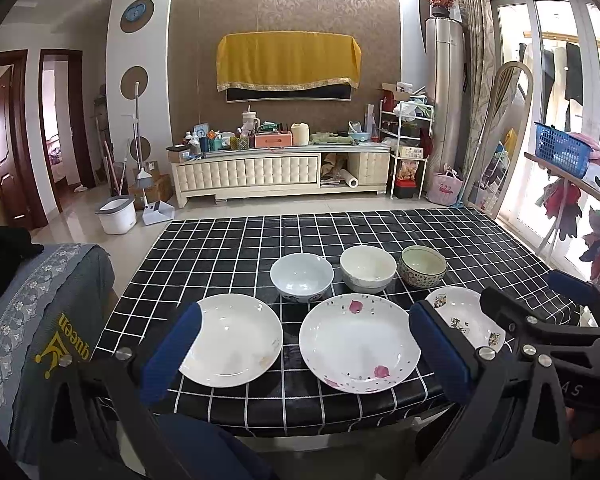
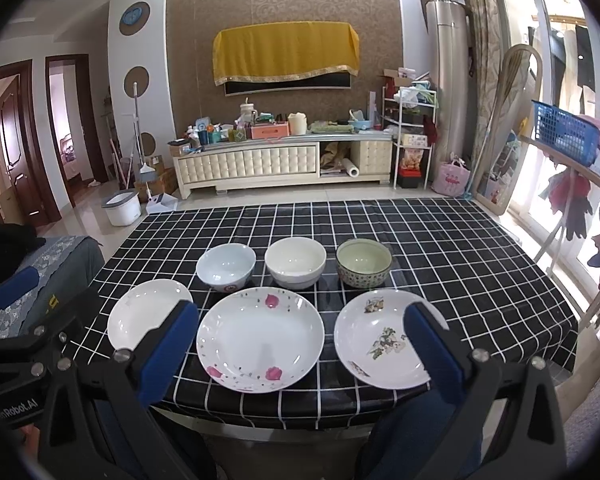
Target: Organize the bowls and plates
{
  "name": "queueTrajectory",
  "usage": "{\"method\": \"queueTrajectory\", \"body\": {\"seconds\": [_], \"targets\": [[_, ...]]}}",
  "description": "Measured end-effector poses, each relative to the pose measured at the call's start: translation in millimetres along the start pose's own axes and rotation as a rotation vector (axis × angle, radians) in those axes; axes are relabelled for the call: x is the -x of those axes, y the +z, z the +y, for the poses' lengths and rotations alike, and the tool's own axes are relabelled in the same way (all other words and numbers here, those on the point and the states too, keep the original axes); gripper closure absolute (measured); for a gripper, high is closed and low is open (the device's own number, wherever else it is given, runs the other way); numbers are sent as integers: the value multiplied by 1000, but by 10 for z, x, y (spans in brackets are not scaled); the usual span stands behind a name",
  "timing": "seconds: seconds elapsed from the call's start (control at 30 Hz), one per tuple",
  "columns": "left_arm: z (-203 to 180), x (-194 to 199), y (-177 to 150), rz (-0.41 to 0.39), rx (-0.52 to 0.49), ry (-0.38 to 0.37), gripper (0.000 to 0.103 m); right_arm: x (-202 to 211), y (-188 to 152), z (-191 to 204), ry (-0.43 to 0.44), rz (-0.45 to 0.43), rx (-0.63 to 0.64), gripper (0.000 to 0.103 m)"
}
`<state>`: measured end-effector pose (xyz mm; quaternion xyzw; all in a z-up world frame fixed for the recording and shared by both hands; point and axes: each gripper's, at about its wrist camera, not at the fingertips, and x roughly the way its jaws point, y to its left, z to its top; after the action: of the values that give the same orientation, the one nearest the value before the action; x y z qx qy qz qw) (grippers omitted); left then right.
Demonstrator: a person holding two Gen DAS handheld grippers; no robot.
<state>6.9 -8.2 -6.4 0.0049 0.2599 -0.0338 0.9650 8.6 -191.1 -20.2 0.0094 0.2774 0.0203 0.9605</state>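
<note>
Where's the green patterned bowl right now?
Green patterned bowl sits at the right end of the back row, beside the cream bowl, behind the bird-print plate.

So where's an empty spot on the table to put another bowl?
Behind the three bowls: the cloth is bare from the blue bowl, cream bowl and green bowl back to the far edge, and right of the green bowl. The front is crowded: three plates fill it.

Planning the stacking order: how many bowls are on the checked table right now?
3, in one row behind the plates: pale blue ceramic bowl at left, cream ceramic bowl in the middle, green patterned bowl at right. None appears hidden.
</note>
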Motion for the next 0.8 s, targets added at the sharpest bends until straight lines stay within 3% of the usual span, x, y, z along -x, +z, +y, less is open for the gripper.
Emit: {"method": "queueTrajectory", "body": {"seconds": [0.8], "targets": [[0,40,-30,0,7,6,0,-7,-13,-29,17,14,-20,0]]}}
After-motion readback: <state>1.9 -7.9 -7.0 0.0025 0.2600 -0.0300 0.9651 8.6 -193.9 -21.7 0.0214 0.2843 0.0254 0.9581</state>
